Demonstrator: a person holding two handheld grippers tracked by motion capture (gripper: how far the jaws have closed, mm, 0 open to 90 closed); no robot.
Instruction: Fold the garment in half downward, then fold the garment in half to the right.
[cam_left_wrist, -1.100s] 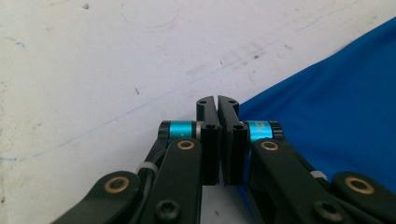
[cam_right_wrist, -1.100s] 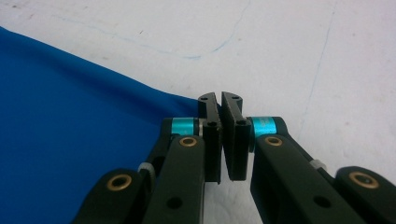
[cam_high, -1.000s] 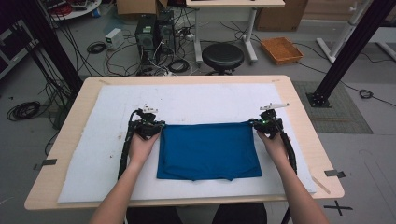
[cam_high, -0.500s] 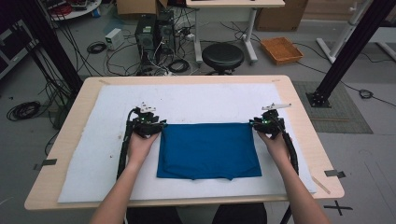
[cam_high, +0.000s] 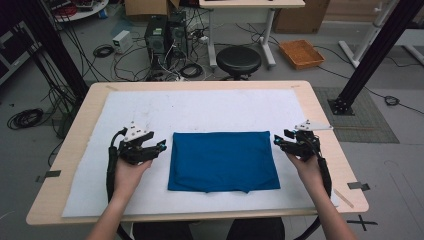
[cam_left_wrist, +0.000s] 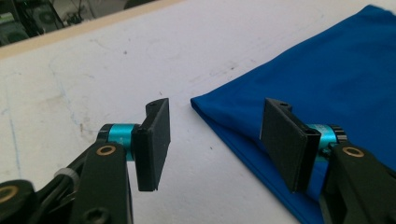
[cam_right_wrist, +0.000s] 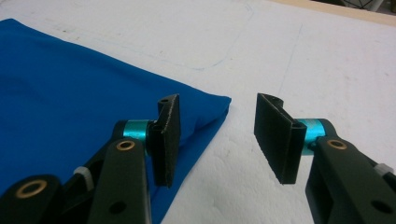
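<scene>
Lying folded into a flat rectangle at the middle of the white mat (cam_high: 210, 107), the blue cloth (cam_high: 222, 161) is judged released, since the left gripper (cam_high: 159, 146) and right gripper (cam_high: 278, 140), jaws just opened and empty, are held beside its far corners.

A blue cloth (cam_high: 222, 161) lies folded into a flat, roughly rectangular pad on the white mat (cam_high: 200, 107) that covers the bench. Its long sides run left to right, and the far edge looks straight. The near edge shows a small notch near the middle, possibly where folded layers meet. The far corners (cam_left_wrist: 196, 101) are layered folds resting flat on the mat, nothing gripping them.
</scene>
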